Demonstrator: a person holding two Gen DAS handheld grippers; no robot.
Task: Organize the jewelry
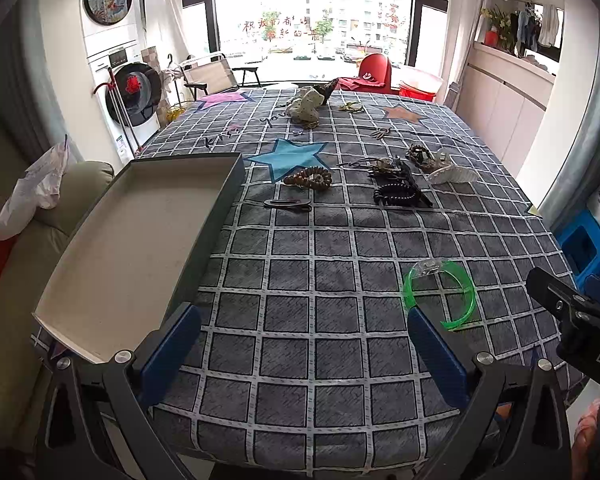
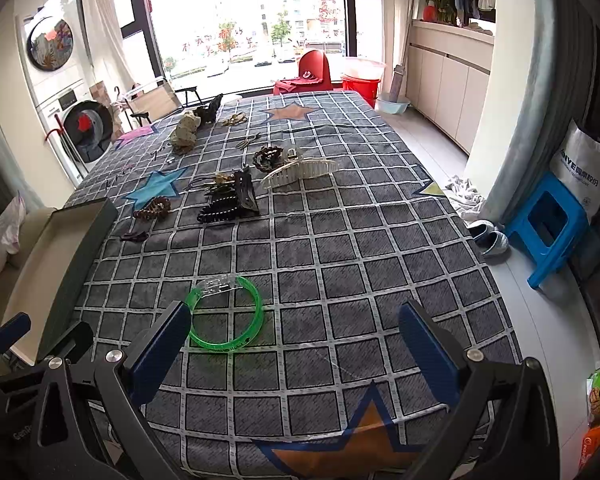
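Note:
A green plastic bangle [image 1: 440,294] lies flat on the grey checked tablecloth [image 1: 300,260], just beyond my left gripper's right finger. In the right wrist view the bangle [image 2: 225,312] lies by my right gripper's left finger. My left gripper [image 1: 306,320] is open and empty above the cloth. My right gripper [image 2: 296,320] is open and empty. A shallow empty grey box [image 1: 140,240] sits at the table's left edge; it also shows in the right wrist view [image 2: 60,248]. Further back lie a brown bead bracelet [image 1: 309,178], a black coil tie [image 1: 396,195], a black clip [image 1: 288,204] and a white claw clip [image 2: 300,172].
More hair pieces and a cloth scrunchie [image 1: 310,106] lie at the table's far end. A green sofa [image 1: 28,260] stands left of the table. A blue stool [image 2: 548,224] and slippers [image 2: 488,236] are on the floor to the right. A window is behind.

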